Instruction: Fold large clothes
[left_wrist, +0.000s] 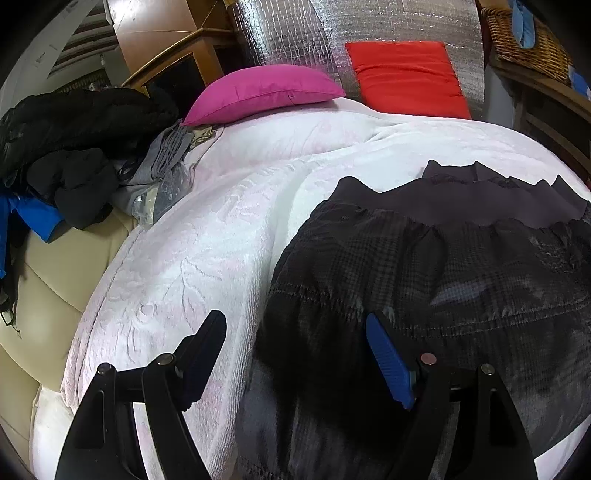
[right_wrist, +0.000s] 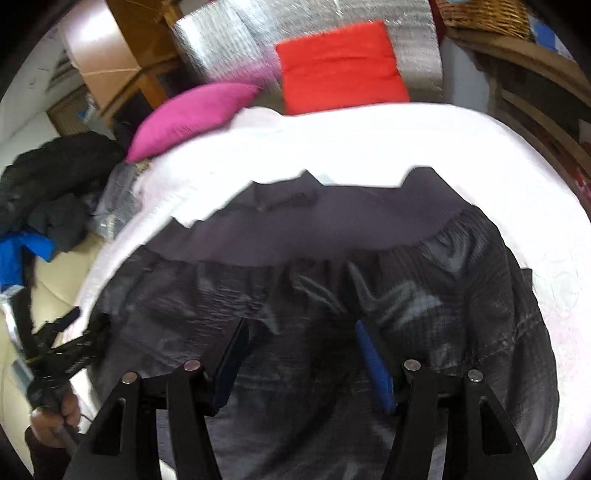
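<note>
I hover both wide-open, empty claws, left claw (left_wrist: 295, 354) and right claw (right_wrist: 299, 354), over the dark checked garment (left_wrist: 443, 280) on the bed (left_wrist: 221, 221); I should pinch its near edge squarely.

My bed, and what lies on it

A white embossed blanket (left_wrist: 192, 258) covers the bed; the dark plaid garment (left_wrist: 461, 280) lies spread flat on it. Beyond the garment, a magenta pillow (left_wrist: 262, 92) rests at the blanket's far edge, a red cushion (left_wrist: 406, 77) just beside that pillow. Near the pillow, grey clothing (left_wrist: 159, 166) overlaps the blanket's edge.
</note>
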